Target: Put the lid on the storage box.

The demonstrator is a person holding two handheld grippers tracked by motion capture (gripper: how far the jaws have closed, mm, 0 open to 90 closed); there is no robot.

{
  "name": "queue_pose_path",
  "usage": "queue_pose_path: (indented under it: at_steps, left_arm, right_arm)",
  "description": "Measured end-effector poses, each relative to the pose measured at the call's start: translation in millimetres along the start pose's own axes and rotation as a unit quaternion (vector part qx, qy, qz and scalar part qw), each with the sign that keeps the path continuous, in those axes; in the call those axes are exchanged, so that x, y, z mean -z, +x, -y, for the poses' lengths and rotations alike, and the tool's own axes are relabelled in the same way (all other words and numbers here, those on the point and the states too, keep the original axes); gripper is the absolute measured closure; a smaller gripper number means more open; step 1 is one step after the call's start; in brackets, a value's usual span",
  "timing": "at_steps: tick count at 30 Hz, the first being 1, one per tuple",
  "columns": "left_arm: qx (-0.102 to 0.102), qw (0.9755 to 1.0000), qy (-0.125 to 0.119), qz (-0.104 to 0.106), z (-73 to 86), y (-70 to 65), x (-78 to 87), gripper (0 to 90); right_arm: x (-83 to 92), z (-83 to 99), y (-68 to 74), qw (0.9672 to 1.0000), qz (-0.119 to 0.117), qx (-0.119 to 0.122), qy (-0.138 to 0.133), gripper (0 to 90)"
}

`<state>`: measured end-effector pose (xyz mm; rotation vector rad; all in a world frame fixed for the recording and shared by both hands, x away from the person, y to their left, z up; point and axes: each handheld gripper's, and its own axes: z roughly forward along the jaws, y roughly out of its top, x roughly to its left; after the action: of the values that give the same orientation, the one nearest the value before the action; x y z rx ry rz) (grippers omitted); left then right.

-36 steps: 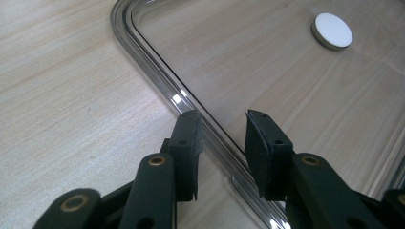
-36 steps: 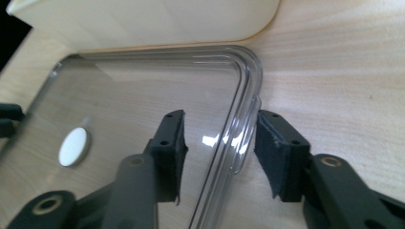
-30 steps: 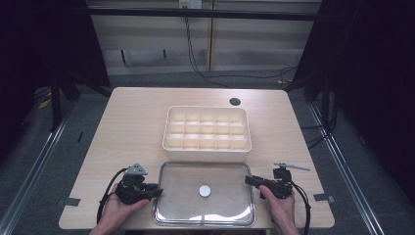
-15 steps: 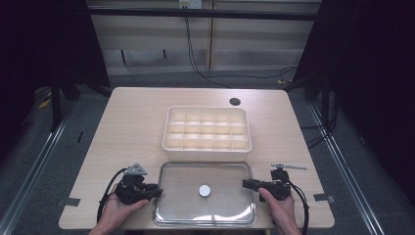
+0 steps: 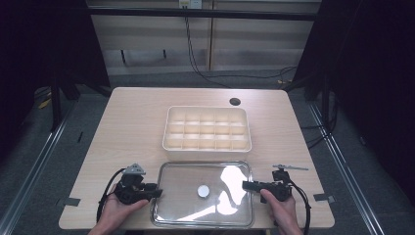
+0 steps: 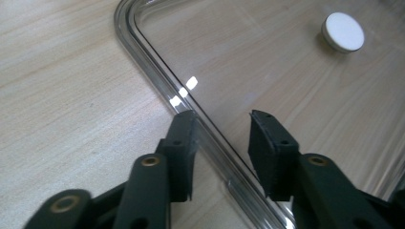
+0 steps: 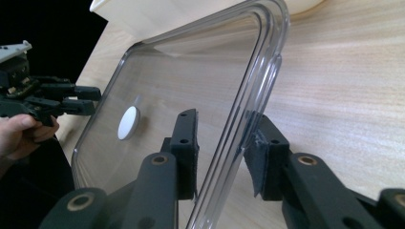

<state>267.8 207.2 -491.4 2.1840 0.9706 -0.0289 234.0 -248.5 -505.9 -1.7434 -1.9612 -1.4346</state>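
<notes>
One lid (image 5: 203,193), two claws astride.

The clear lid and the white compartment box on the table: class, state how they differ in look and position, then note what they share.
The clear lid is see-through and flat, with a white round knob at its middle; the white compartment box is opaque and split into open cells. The lid lies at the near edge between the left gripper and right gripper, whose jaws straddle its rim; the box sits farther back, untouched. Both are rounded rectangles resting on the wooden table.
</notes>
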Motion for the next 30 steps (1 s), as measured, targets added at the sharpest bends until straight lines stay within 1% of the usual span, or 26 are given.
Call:
queue_pose_path:
  at_steps: [3,4,5,7,8,9,10,11,12,13,14,16,17,18,19,21,22,24,28,30]
  left_arm:
    - [0.003,1.0,-0.004,-0.005,0.3,0.9,0.5,55.4]
    - [0.005,1.0,-0.003,-0.007,0.2,2.3,1.7,52.9]
    - [0.007,0.9999,-0.004,-0.015,0.6,3.3,2.5,49.9]
    - [0.01,0.9998,-0.011,-0.016,1.5,5.7,2.7,54.2]
    - [0.01,0.9997,-0.01,-0.022,2.0,5.8,3.4,56.2]
    - [0.005,0.9995,-0.01,-0.029,2.1,4.2,3.0,58.7]
    - [-0.004,0.9994,-0.005,-0.035,1.6,2.6,3.1,58.9]
    - [-0.004,0.9994,-0.005,-0.035,1.6,2.6,3.1,58.8]
    - [0.004,0.9995,-0.008,-0.031,1.2,2.0,2.2,58.3]
    - [0.004,0.9995,-0.008,-0.031,1.2,2.0,2.2,57.9]
    - [0.003,0.9995,-0.008,-0.031,1.2,2.2,2.2,57.9]
    - [0.001,0.9993,-0.009,-0.036,1.3,1.1,1.8,58.9]
    - [0.0,0.9995,-0.008,-0.032,0.7,2.1,1.5,58.9]
    - [0.004,0.9997,-0.01,-0.022,0.2,2.5,0.3,58.9]
    - [0.004,0.9998,-0.011,-0.017,-0.4,2.6,-0.7,59.0]
    - [0.0,0.9996,-0.014,-0.025,-0.8,0.2,-2.0,58.9]
    - [-0.002,0.9997,-0.011,-0.023,-0.8,0.6,-1.4,58.7]
    - [0.004,0.9999,-0.011,-0.011,-0.7,1.8,-1.5,57.8]
    - [0.008,0.9999,-0.012,0.005,-1.3,2.5,-2.2,49.7]
    - [0.012,0.9998,-0.013,0.003,-1.2,3.4,-1.6,44.1]
  right_arm:
    - [-0.7,0.7,0.9,1.0,0.001,0.003,0.002,68.4]
    - [-0.2,0.7,1.5,1.0,0.008,0.005,-0.003,69.9]
    - [0.9,0.5,1.9,0.9998,0.015,0.007,-0.007,72.4]
    - [1.7,0.4,1.1,0.9999,0.011,0.007,-0.006,72.5]
    - [1.6,0.6,1.6,0.9999,0.009,0.007,-0.005,71.3]
    - [1.9,0.6,1.7,0.9999,0.004,0.008,-0.007,71.2]
    - [2.4,0.5,1.6,0.9998,-0.008,0.005,-0.014,71.1]
    - [2.8,0.3,1.9,0.9996,-0.021,0.003,-0.02,70.4]
    - [2.5,-0.1,2.6,0.9993,-0.032,0.004,-0.022,70.0]
    - [2.5,-0.1,2.6,0.9993,-0.032,0.004,-0.022,70.0]
    - [0.7,0.3,3.3,0.9991,-0.04,0.003,-0.017,68.7]
    - [-1.7,0.3,5.0,0.9991,-0.038,0.008,-0.015,67.8]
    - [-1.8,-0.1,5.1,0.999,-0.043,0.008,-0.014,67.2]
    - [-3.3,-0.4,4.9,0.9985,-0.053,0.007,-0.01,65.5]
    - [-6.3,-0.3,6.0,0.9981,-0.06,0.008,-0.004,63.6]
    - [-11.9,-0.1,11.2,0.9981,-0.06,0.014,0.011,62.8]
    - [-11.9,-0.9,12.5,0.9982,-0.056,0.019,0.006,64.1]
    - [-9.6,-1.9,9.6,0.9972,-0.075,0.01,-0.002,67.3]
    - [-8.6,-2.2,9.1,0.9972,-0.073,0.014,0.0,67.9]
    - [-7.8,-2.5,9.4,0.997,-0.075,0.018,-0.002,68.4]
